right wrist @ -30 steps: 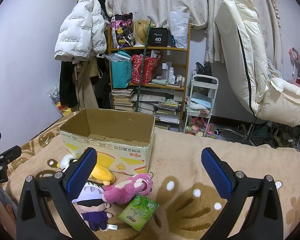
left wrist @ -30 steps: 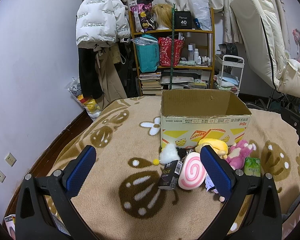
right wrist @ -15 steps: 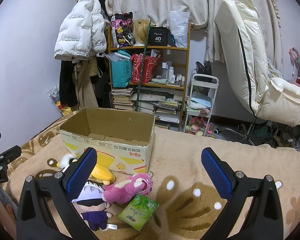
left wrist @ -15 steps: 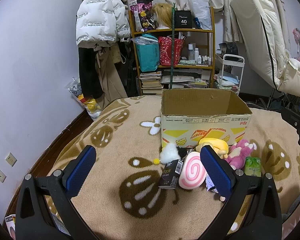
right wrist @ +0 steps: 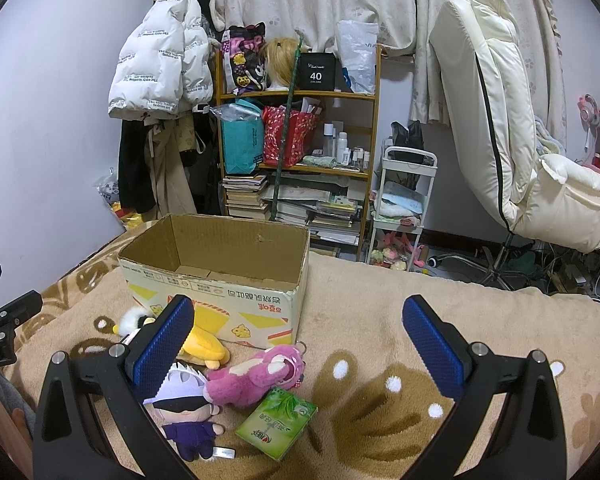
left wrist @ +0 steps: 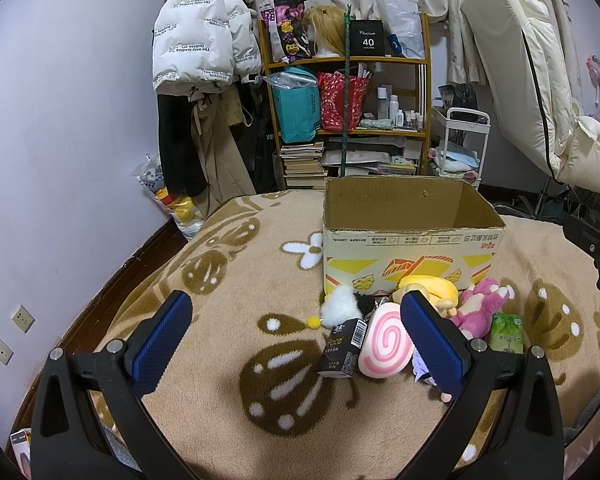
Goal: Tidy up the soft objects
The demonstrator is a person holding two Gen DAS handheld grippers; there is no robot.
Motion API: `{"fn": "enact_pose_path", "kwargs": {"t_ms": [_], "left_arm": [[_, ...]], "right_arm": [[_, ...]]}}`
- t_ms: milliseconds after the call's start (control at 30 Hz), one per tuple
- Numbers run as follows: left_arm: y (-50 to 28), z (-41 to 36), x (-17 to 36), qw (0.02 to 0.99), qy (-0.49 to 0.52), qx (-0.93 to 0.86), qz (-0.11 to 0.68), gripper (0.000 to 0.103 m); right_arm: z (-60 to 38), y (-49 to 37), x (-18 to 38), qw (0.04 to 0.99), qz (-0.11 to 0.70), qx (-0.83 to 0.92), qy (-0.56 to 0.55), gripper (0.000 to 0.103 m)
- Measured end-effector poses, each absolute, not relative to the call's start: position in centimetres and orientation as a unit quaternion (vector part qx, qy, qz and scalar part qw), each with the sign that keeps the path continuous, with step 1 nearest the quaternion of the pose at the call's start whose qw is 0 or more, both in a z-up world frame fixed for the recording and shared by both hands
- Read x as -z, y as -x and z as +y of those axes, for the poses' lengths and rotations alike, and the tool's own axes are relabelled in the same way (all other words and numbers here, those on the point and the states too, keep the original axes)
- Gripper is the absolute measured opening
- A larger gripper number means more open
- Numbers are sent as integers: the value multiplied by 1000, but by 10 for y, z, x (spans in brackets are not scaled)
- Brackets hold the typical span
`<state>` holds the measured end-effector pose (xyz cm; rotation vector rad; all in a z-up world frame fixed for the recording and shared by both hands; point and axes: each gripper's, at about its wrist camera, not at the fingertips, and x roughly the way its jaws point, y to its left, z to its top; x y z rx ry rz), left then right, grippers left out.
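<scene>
1. Cardboard box [left wrist: 410, 236] sits open-topped on the blanket [left wrist: 228, 280], looks empty; likely the drop target.
2. Soft items bunched at the box's front wall: swirl cushion [left wrist: 384, 350], yellow plush [right wrist: 202, 346], pink plush [right wrist: 258, 374], doll [right wrist: 184, 412], green pack [right wrist: 278, 422].
3. Left gripper [left wrist: 294, 338] jaws wide, empty; cushion just inside its right jaw.
4. Right gripper [right wrist: 298, 344] jaws wide, empty; pink plush between them, below.

Almost nothing shifts over the second: the right tongs [right wrist: 298, 342] drift very slightly, nudging the cardboard box [right wrist: 220, 276] a touch leftward in their view, toys unmoved.
</scene>
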<state>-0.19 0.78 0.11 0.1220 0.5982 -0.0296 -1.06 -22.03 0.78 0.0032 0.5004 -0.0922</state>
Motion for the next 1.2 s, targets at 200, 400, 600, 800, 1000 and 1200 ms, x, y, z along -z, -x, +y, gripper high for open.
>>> {"fn": "enact_pose_path", "kwargs": {"t_ms": [200,400,600,800,1000,1200], "left_arm": [[1,12,1,952,-53,23,302,103],[-16,24,5,943,-28,28,330,103],[-41,21,16,930,-21,28,367,103],[-65,12,34,912,-34,31,407,103],[-84,6,50,897,-42,29,439,103],[-107,5,66,883,-41,24,467,103]], "right_arm": [[-221,9,-8,967,250,48,-3,103],[-230,1,2,962,271,32,-32,103],[-228,-20,14,954,298,1,-45,103],[-216,-40,33,942,332,-20,-29,103],[-224,-58,55,922,382,-21,-66,103],[-241,-76,74,902,421,-2,-100,103]]}}
